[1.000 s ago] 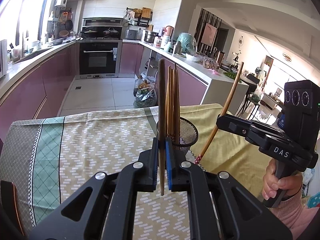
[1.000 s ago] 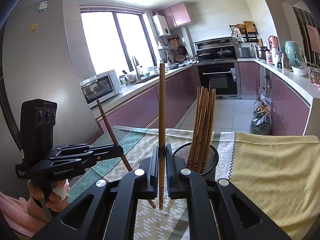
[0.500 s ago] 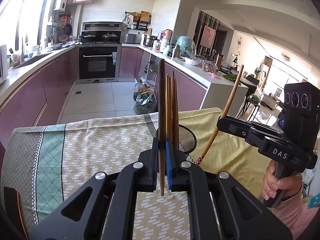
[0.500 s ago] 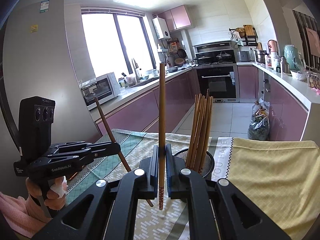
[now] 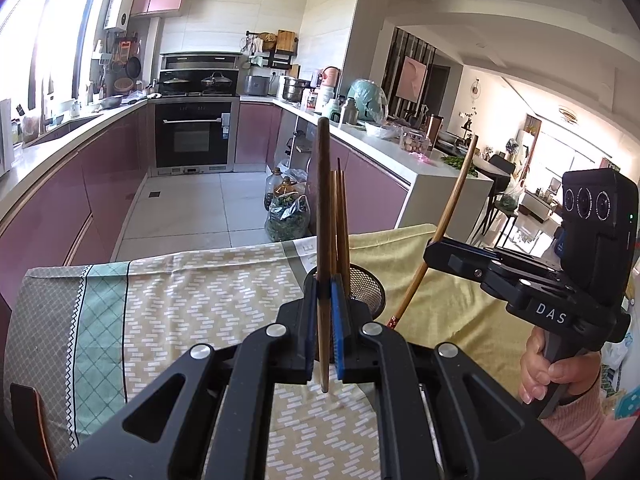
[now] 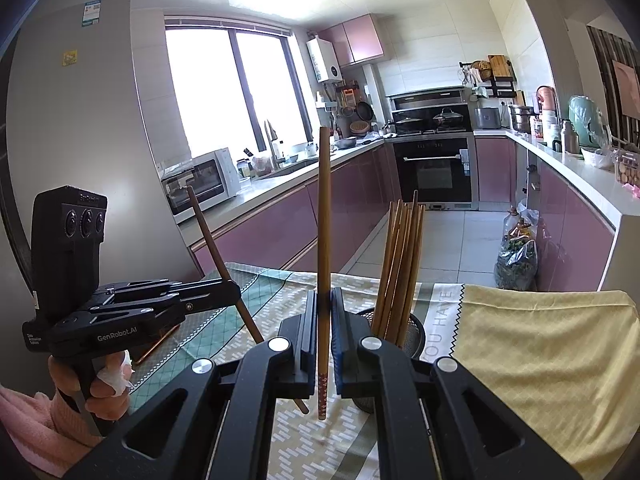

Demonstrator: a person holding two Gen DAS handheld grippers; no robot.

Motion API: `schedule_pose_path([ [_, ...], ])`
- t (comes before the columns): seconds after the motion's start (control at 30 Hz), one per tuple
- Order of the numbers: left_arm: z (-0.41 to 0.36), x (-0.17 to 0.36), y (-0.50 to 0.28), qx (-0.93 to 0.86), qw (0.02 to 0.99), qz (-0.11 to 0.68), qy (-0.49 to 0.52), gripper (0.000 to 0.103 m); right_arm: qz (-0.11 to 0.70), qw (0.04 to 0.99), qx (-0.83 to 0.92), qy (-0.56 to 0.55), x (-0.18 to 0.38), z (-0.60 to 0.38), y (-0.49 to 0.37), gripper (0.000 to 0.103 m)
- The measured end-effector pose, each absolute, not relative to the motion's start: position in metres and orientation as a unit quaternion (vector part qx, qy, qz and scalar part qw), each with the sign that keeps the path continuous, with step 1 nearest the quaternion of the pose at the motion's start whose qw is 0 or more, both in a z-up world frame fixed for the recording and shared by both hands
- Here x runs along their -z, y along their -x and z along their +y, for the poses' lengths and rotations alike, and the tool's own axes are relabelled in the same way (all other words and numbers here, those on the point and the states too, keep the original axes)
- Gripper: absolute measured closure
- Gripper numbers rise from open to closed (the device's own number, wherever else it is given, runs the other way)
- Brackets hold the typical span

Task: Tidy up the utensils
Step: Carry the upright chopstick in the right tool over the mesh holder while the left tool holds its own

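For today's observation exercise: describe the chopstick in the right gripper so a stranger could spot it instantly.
Start at the patterned tablecloth and find the black mesh holder of chopsticks. Beside it, the right gripper clamps one chopstick upright. Unlike the left gripper's plain dark one, its lower tip has a red-and-white pattern.

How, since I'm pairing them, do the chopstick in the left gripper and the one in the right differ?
The left chopstick is darker brown; the right chopstick is lighter. The right one's lower end bears a red-and-white pattern; the left one's is plain. Both look wooden.

Brown chopsticks (image 6: 398,268), black mesh holder (image 5: 366,288), yellow-green patterned tablecloth (image 5: 192,300).
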State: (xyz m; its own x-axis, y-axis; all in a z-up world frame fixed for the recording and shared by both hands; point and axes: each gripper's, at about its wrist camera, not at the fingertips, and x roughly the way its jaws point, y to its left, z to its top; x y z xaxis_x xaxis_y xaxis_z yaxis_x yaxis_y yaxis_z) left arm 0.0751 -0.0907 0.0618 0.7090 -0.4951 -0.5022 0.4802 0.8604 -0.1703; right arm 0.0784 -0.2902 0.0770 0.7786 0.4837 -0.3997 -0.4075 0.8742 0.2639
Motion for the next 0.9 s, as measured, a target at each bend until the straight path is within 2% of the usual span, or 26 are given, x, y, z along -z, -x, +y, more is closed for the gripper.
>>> schedule_pose_path([
  [0.9,-0.092,-0.126,-0.07,0.28,0.939,0.199,0.02,0.095,0.194,0.951,-0.229,-0.073,-0.106,-0.296,-0.091,0.097],
])
